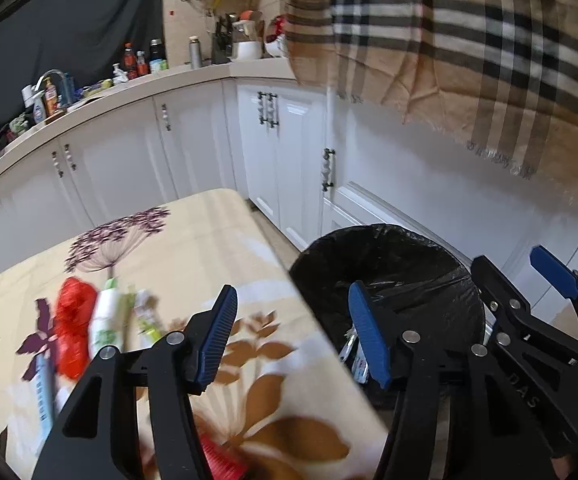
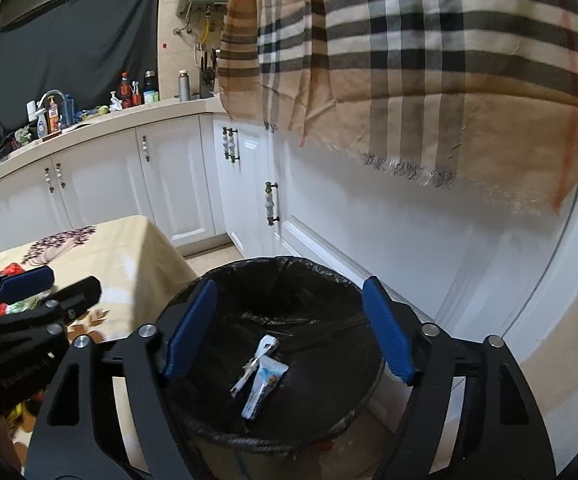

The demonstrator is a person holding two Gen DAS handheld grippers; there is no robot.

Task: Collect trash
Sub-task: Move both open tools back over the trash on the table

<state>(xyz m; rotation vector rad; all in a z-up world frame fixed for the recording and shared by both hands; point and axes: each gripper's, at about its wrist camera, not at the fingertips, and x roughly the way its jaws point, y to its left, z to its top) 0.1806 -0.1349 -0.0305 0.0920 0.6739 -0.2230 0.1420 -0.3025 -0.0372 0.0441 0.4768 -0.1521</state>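
The right gripper [image 2: 289, 330] stands over the black-lined bin [image 2: 209, 432], jaws apart and nothing between the pads; two crumpled wrappers [image 2: 263, 376] lie inside the bin on the liner, directly below the gap. The left gripper [image 1: 295, 334] sits at the edge of the floral-covered table [image 1: 249, 240] beside the bin, jaws likewise apart and holding nothing; further trash remains on the table to its left, namely a red wrapper [image 1: 73, 320] and a white-and-green packet [image 1: 107, 320] lying close together, somewhat blurred.
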